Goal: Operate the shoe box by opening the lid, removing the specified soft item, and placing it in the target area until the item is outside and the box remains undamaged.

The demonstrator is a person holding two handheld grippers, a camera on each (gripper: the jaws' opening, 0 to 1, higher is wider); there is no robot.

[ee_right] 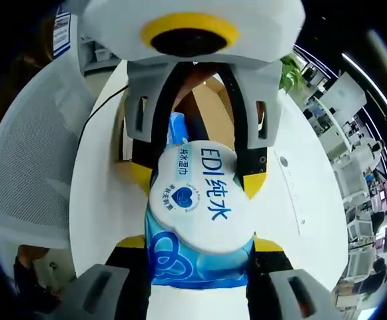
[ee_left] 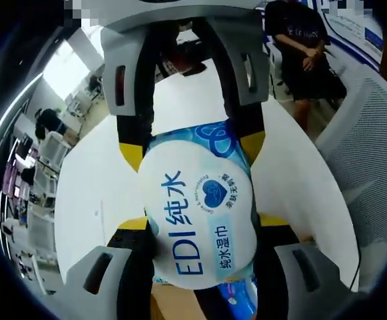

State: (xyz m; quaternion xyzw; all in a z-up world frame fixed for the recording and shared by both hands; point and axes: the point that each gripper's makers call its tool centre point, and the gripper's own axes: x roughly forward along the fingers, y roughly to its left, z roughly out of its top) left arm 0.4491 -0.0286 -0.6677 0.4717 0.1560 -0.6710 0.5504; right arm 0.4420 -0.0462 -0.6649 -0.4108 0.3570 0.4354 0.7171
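Both tongs [ee_left: 196, 230] [ee_right: 196, 243] grip wet-wipes pack [ee_left: 200, 213].

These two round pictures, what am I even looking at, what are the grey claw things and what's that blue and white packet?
A person holds a two-jaw gripper in each hand, and a fisheye camera rides on each. In the left gripper view, the left gripper rises from the bottom; the right gripper faces it from above. The right gripper view shows the reverse. Both clamp one soft blue plastic pack of wet wipes with a white oval lid, above a white table. A brown cardboard box sits behind.
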